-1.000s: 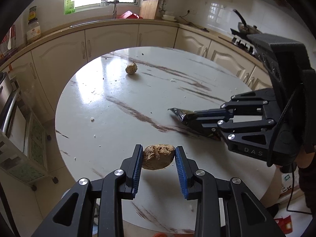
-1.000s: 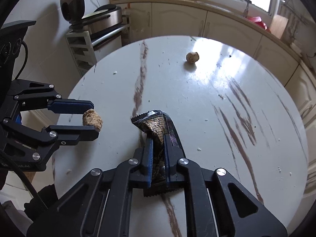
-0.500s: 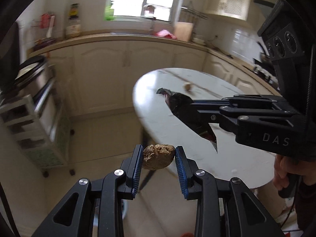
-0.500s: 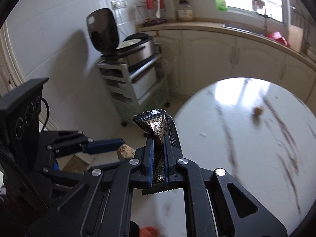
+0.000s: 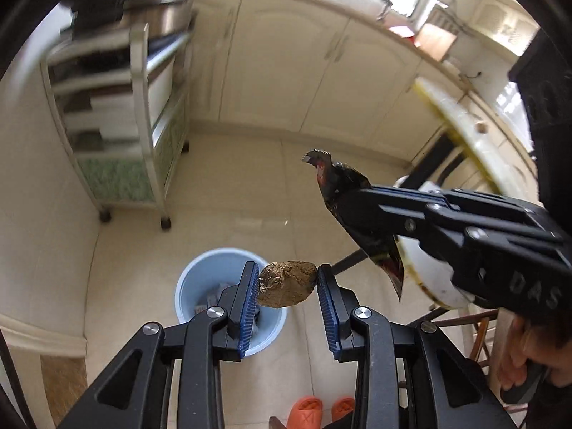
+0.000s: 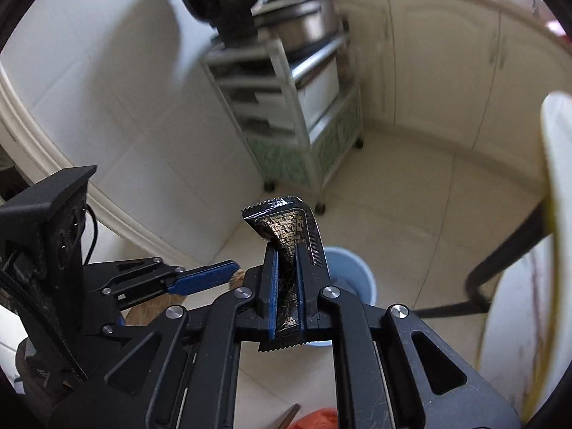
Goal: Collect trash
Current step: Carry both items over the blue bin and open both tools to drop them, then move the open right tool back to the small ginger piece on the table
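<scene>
Clamping brown lump (image 5: 287,283), left claw (image 5: 287,287) is held above blue bin (image 5: 200,268) on floor; black wrapper (image 6: 289,246) is pinched in closed right claw (image 6: 286,282), near bin (image 6: 352,268), beside desk edge (image 6: 557,164)

We hold the lump (image 5: 286,284) between the fingers of our left gripper (image 5: 287,286), above the near rim of the bin (image 5: 200,271), which stands on the floor (image 5: 228,196) below. Scraps lie in the bin. Our right gripper (image 6: 286,286) is to the right of the left one, its jaws closed on the wrapper (image 6: 286,236), which sticks out past the fingertips; the bin (image 6: 354,271) sits below and just beyond it. The table (image 5: 461,125) is to our right, with another lump (image 5: 482,128) on it. The cart (image 5: 136,114) stands beyond the bin to the left, by the wall, with cabinets (image 5: 304,64) behind. Slippers (image 5: 314,409) lie on the floor nearest us.
</scene>
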Demonstrator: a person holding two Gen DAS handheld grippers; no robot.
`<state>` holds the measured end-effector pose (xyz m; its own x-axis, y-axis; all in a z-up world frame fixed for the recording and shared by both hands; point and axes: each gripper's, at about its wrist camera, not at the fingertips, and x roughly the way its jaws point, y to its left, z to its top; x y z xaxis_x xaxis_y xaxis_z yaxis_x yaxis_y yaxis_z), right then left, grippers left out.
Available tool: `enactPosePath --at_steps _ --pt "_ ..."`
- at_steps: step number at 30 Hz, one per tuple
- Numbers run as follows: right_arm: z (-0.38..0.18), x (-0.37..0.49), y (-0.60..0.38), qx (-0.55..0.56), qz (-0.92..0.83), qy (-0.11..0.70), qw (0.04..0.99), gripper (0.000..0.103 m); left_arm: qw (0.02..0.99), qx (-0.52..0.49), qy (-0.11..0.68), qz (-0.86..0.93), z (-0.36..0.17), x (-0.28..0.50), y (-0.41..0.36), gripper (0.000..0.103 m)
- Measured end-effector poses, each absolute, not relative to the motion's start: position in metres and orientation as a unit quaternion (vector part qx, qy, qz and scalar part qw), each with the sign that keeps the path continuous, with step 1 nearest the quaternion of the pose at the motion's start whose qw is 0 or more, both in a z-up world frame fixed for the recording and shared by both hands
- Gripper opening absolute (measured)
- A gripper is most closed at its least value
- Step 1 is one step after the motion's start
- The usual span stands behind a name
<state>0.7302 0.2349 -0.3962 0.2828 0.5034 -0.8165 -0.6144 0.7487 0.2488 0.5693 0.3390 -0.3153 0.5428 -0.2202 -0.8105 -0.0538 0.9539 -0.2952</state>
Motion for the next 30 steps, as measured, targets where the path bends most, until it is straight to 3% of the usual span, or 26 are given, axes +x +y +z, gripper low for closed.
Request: enactPosePath --at_steps 4,6,8,12,18,23,26,30 --pt "-0.426 0.744 0.244 -0.059 0.346 0.507 0.787 0.009 0.855 -0.145 0.497 -0.026 -0.334 0.595 0.349 0.034" --pt "-0.433 0.747 0.248 -0.058 0.345 0.510 0.786 0.009 0.854 -0.148 0.499 -0.016 -0.339 0.603 0.352 0.048" --pt "-0.436 0.750 0.248 -0.053 0.345 0.512 0.785 0.009 0.853 -0.146 0.500 -0.010 -0.341 0.612 0.346 0.054" --pt "-0.437 0.753 0.245 -0.044 0.343 0.508 0.789 0.011 0.855 -0.154 0.496 -0.001 -0.345 0.611 0.338 0.060" --pt "-0.421 0.752 0.239 -0.027 0.347 0.492 0.798 0.013 0.863 -0.156 0.481 0.021 -0.326 0.580 0.344 0.062" --pt "-0.381 0.742 0.227 -0.018 0.347 0.458 0.818 0.032 0.879 -0.148 0.452 0.026 -0.293 0.557 0.338 0.062" --pt "-0.347 0.737 0.210 -0.018 0.345 0.435 0.831 0.047 0.893 -0.131 0.429 0.026 -0.269 0.545 0.326 0.069" --pt "-0.298 0.739 0.171 -0.025 0.327 0.401 0.855 0.059 0.913 -0.107 0.393 0.007 -0.233 0.537 0.298 0.077"
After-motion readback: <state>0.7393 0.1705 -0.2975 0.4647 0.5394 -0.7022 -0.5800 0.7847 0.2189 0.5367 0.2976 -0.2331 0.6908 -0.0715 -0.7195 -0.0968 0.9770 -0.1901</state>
